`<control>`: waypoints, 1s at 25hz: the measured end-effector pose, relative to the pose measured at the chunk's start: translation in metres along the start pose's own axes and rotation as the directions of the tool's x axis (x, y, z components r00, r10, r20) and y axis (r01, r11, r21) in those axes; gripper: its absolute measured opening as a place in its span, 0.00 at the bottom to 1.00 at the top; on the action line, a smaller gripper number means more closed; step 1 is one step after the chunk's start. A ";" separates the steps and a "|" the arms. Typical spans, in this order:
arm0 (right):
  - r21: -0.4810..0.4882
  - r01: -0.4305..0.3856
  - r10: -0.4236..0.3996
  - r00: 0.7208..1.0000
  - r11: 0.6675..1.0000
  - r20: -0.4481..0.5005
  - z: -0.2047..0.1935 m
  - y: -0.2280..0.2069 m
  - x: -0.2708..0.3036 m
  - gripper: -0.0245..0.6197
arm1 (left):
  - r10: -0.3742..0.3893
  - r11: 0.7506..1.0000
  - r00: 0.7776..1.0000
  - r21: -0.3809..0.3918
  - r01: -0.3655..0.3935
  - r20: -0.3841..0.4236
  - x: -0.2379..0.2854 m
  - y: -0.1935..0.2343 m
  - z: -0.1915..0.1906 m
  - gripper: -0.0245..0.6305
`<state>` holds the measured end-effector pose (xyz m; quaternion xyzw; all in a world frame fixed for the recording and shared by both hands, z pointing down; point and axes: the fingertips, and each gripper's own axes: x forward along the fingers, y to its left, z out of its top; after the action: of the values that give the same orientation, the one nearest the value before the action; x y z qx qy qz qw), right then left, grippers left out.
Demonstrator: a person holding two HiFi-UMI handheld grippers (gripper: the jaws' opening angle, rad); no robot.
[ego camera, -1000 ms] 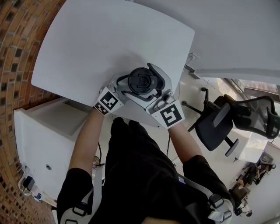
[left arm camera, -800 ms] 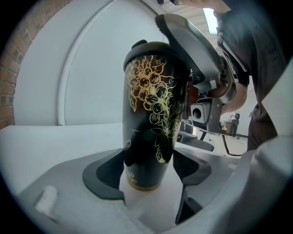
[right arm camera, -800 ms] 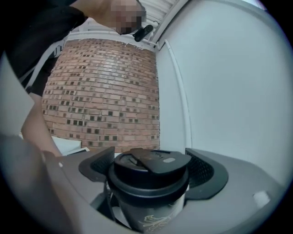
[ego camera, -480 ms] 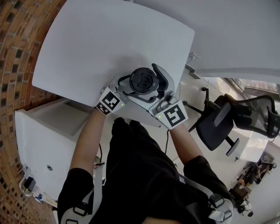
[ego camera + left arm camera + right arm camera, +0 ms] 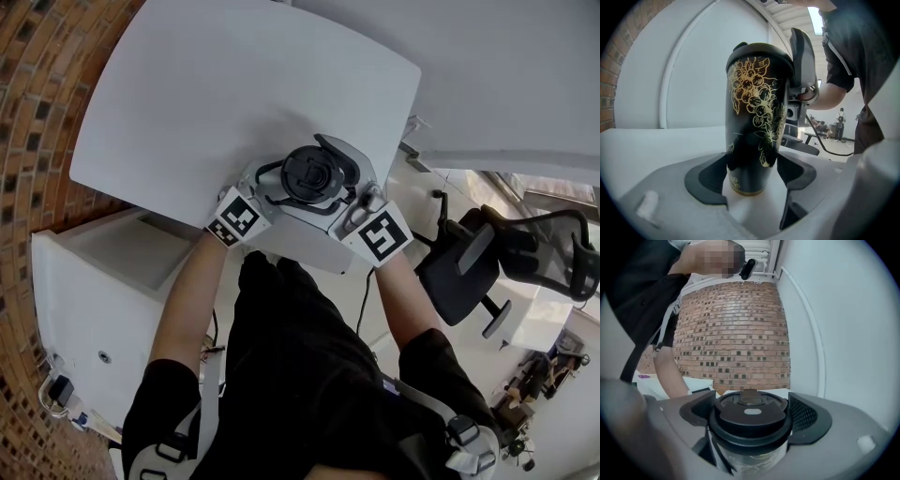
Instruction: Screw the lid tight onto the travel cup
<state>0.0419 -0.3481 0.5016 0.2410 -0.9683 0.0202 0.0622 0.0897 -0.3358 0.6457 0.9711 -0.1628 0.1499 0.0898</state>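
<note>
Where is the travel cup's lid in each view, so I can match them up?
Head view: lid at centre, seen from above.
Left gripper view: lid at upper centre, seen side-on, capping the travel cup.
Right gripper view: lid at bottom centre, close up.
Shared landmark: the brick wall, at the left edge in the head view and the left gripper view, and filling the middle background in the right gripper view.

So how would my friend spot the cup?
Find the big white table, at the edge nearest the person. A tall travel cup stands there. It's black with gold flowers and a black lid, and nothing else nearby has gold.
</note>
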 end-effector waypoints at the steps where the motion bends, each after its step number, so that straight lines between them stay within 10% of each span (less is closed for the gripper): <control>1: 0.013 0.052 -0.052 0.998 0.999 0.025 0.002 -0.002 -0.001 0.79 | -0.001 1.000 1.000 0.001 0.001 0.000 0.000 0.000 0.000 0.55; 7: 0.080 0.326 -0.331 0.942 0.942 0.061 -0.001 -0.010 -0.005 0.75 | -0.009 1.000 1.000 0.003 0.009 -0.002 -0.001 -0.001 -0.001 0.55; 25: 0.082 0.286 -0.288 0.957 0.955 0.011 -0.002 -0.011 -0.051 0.82 | 0.079 0.996 0.997 -0.042 -0.079 0.003 -0.017 0.010 -0.004 0.57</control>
<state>0.0920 -0.3341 0.4973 0.3816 -0.9221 0.0465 0.0436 0.0695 -0.3387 0.6455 0.9620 -0.2046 0.1479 0.1037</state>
